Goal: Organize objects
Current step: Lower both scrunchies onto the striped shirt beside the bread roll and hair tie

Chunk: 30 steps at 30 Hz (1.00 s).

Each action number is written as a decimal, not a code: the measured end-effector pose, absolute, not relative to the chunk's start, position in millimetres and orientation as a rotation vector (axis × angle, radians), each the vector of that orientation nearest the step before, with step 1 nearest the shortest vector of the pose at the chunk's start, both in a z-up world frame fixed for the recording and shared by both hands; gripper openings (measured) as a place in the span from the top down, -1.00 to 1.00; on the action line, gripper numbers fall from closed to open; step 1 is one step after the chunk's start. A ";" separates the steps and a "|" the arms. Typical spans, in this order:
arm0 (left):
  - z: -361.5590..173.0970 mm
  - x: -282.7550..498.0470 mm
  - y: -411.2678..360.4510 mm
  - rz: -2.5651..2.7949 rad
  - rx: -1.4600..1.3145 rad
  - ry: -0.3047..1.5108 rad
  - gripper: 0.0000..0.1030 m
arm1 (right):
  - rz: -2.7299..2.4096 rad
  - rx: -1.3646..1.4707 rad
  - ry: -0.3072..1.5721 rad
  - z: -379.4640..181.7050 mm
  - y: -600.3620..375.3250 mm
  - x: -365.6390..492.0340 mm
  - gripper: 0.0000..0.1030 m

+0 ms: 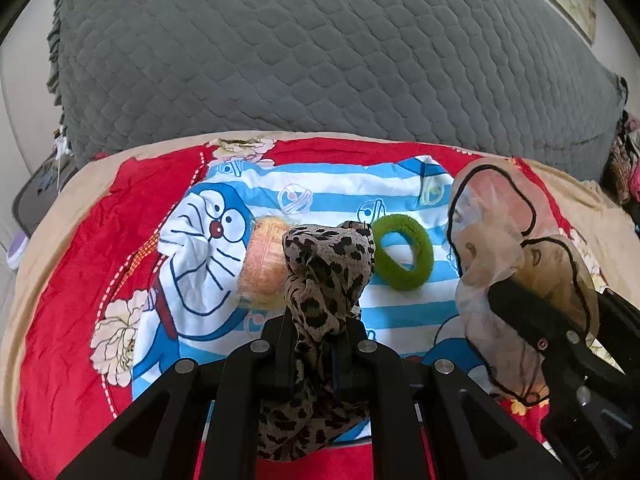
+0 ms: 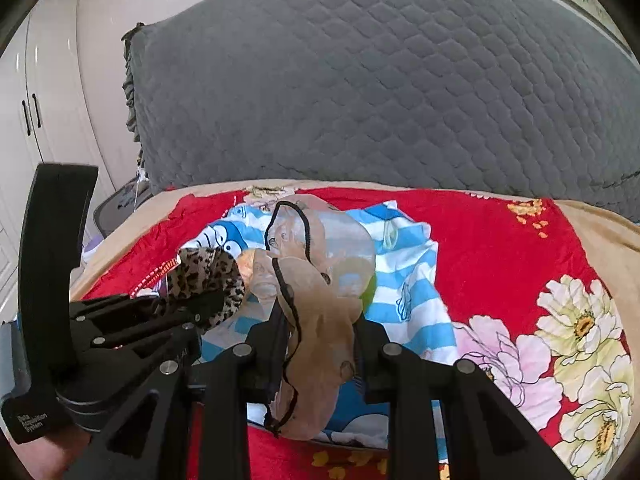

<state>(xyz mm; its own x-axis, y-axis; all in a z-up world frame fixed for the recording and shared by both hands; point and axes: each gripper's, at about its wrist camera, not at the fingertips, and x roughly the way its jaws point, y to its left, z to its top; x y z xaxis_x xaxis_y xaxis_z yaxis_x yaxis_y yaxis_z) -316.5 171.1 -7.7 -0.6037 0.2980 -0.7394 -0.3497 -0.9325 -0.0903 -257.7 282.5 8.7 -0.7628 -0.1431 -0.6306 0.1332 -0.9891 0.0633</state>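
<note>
Left jaws: the left gripper [image 1: 316, 332] is closed tight on a leopard-print scrunchie [image 1: 326, 264], whose bunched fabric is pinched between the jaws and held above the bed.
Right jaws: the right gripper [image 2: 320, 344] is closed on a sheer beige scrunchie with black edging [image 2: 316, 292], which is draped upward out of the jaws.
Green hair tie: a fuzzy green ring [image 1: 402, 252] is seen lying flat on the striped cloth, just right of the leopard-print scrunchie.
Orange packet: a printed orange packet [image 1: 262, 266] is partly hidden behind the leopard fabric.
Cloth: a blue-and-white cartoon-cat cloth [image 1: 320, 188] is spread over a red floral blanket [image 1: 72, 280].
Backdrop: a grey quilted headboard [image 1: 320, 48] is seen behind.
</note>
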 end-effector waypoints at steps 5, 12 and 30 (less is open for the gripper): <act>-14.5 -322.1 173.1 2.517 -1.170 0.086 0.77 | -2.812 1.047 -0.014 -1.3 280.3 -264.2 0.45; -24.8 -326.6 180.8 2.498 -1.185 0.124 0.77 | -2.803 1.114 -0.029 -17.1 285.4 -272.4 0.45; -60.7 -340.7 185.4 2.469 -1.280 0.160 0.77 | -2.757 1.254 -0.050 -50.3 289.7 -286.8 0.45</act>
<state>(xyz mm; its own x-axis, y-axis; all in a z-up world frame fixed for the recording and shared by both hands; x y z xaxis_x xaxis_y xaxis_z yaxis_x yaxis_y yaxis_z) -340.7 185.4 -60.7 -0.5281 0.2576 -0.8092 -0.3601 -0.9309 -0.0613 -286.8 289.7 -50.4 -0.6519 -0.1158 -0.7494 0.0886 -0.9931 0.0764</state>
